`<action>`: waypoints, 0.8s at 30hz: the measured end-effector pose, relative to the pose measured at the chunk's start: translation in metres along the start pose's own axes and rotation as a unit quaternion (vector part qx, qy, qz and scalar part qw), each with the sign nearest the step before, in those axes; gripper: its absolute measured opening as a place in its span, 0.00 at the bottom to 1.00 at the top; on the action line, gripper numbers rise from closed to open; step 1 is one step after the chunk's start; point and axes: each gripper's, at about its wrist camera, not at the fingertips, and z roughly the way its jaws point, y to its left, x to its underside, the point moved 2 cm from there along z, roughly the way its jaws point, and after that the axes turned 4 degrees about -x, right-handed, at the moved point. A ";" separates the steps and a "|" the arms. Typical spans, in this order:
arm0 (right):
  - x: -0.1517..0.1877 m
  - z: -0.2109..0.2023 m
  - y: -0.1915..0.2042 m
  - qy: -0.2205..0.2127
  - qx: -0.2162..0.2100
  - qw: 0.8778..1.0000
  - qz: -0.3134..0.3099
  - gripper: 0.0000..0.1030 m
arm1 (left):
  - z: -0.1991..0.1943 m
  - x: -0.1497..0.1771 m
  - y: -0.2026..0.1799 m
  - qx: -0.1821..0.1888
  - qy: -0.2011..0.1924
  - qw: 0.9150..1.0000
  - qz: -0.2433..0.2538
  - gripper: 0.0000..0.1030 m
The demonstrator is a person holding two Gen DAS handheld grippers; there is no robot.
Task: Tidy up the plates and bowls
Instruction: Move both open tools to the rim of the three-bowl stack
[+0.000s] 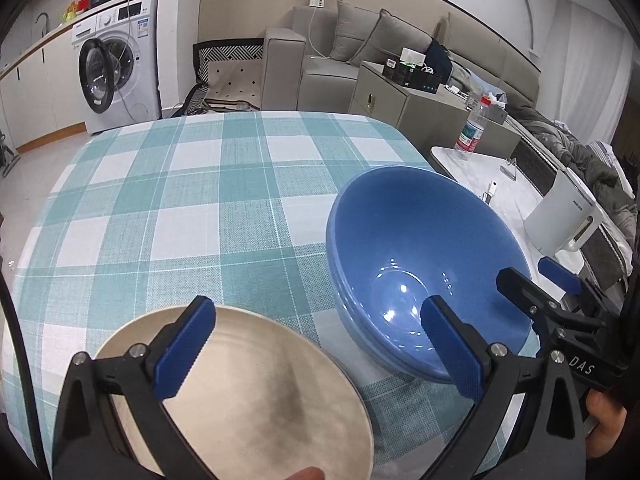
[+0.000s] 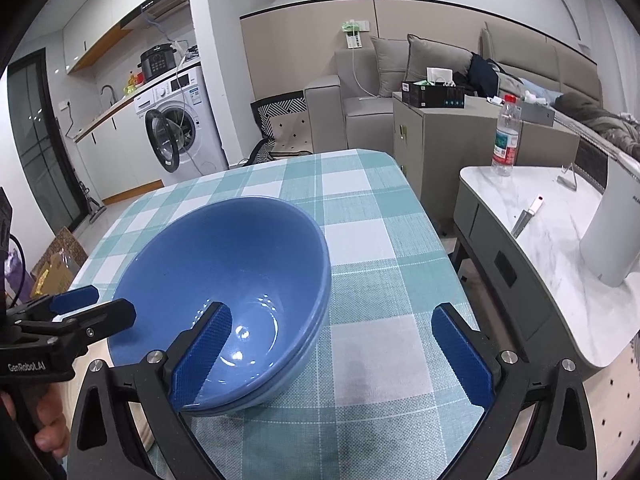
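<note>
Bowls [image 1: 420,264], stacked blue, sit right of our plate [image 1: 256,400]; our left gripper [image 1: 320,348] and right gripper [image 2: 332,356] both gape, empty.

"DAS" on the right claw [image 1: 558,284]; "GenRobot.AI" on the left claw [image 2: 94,306].

A small home flat is showing here; a washing machine [image 2: 182,128] is sitting under a kitchen counter [image 2: 106,110]; a grey sofa [image 2: 384,88] is standing behind a checked table [image 2: 360,240].
</note>
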 end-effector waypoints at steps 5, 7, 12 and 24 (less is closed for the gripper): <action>0.000 0.003 -0.006 0.000 -0.006 1.000 0.014 0.99 | 0.007 -0.002 0.001 0.006 0.007 1.000 0.003 1.00; 0.001 0.005 -0.007 0.001 -0.012 1.000 0.019 0.99 | 0.010 -0.003 0.002 0.007 0.009 1.000 0.001 1.00; 0.002 0.009 -0.007 0.002 -0.026 0.999 0.028 0.86 | 0.015 -0.004 0.003 0.014 0.012 1.000 0.001 0.99; 0.007 0.020 -0.001 0.021 -0.059 0.997 0.039 0.66 | 0.020 -0.003 -0.001 0.038 0.018 0.999 -0.003 0.75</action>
